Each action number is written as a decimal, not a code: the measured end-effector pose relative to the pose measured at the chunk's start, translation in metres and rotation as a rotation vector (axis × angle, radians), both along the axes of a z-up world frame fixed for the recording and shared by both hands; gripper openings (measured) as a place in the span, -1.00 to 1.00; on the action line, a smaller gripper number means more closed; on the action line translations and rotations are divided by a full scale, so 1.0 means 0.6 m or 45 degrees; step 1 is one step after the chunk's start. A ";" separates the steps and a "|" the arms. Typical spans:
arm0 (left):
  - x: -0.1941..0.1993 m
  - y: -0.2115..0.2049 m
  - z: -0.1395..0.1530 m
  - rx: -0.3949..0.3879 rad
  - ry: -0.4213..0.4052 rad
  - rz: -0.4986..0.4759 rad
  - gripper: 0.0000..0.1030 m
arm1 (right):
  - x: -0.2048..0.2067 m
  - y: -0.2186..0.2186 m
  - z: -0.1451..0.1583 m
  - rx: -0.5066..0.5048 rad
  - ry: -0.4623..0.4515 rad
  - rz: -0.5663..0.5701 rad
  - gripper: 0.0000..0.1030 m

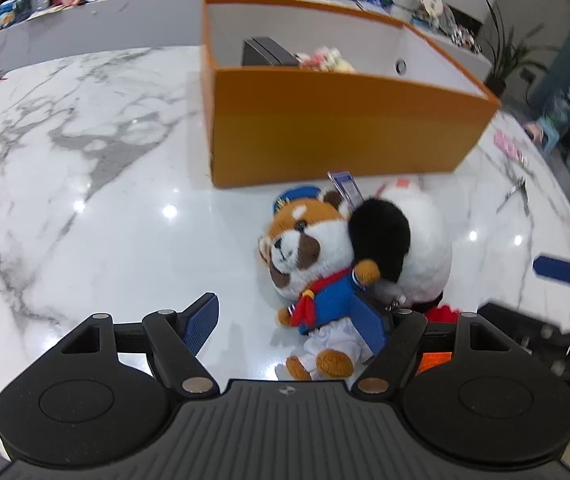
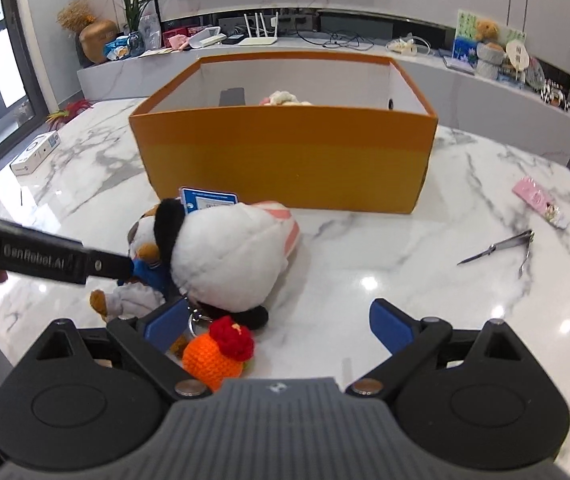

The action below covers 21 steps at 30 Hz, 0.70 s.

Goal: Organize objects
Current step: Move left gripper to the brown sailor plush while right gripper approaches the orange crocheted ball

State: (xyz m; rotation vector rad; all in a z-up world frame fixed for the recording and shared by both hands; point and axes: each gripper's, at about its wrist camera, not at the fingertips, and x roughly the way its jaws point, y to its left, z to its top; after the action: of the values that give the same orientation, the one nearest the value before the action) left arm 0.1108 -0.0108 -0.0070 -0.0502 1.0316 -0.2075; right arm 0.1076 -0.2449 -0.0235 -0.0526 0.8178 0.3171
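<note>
A red-panda plush in a blue sailor suit lies on the marble table in front of the orange box. A white-and-black round plush lies against it, also in the right wrist view. My left gripper is open, its right finger beside the sailor plush's body. My right gripper is open over the table, an orange-and-red crochet toy by its left finger. The box holds a dark object and a pale plush.
Nail clippers and a pink packet lie at the right on the table. A small white box sits at the far left. A cluttered shelf runs behind the table.
</note>
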 end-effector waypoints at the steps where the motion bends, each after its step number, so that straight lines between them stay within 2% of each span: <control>1: 0.000 -0.004 -0.005 0.000 0.001 -0.015 0.66 | 0.004 -0.003 -0.002 0.005 0.007 -0.006 0.89; 4: 0.003 -0.012 -0.018 -0.005 0.001 -0.021 0.82 | 0.008 -0.011 -0.008 -0.002 0.021 -0.012 0.89; 9: 0.006 -0.019 -0.016 -0.048 -0.005 -0.045 0.82 | 0.015 -0.027 -0.017 -0.002 0.036 -0.030 0.89; 13: 0.010 -0.029 -0.027 -0.140 0.029 -0.085 0.82 | 0.020 -0.035 -0.019 0.027 0.043 -0.045 0.89; 14: 0.012 -0.033 -0.032 -0.130 0.039 -0.088 0.82 | 0.020 -0.035 -0.019 0.031 0.044 -0.045 0.89; 17: 0.017 -0.046 -0.048 0.011 0.048 -0.075 0.84 | 0.019 -0.034 -0.020 0.036 0.046 -0.033 0.89; 21: 0.018 -0.024 -0.044 0.060 0.081 -0.028 0.84 | 0.020 -0.035 -0.024 0.030 0.060 -0.027 0.89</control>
State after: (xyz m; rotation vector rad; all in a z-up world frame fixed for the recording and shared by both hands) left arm 0.1216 -0.0253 -0.0334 -0.0033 1.1004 -0.2024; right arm 0.1198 -0.2660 -0.0378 -0.0143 0.8607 0.3089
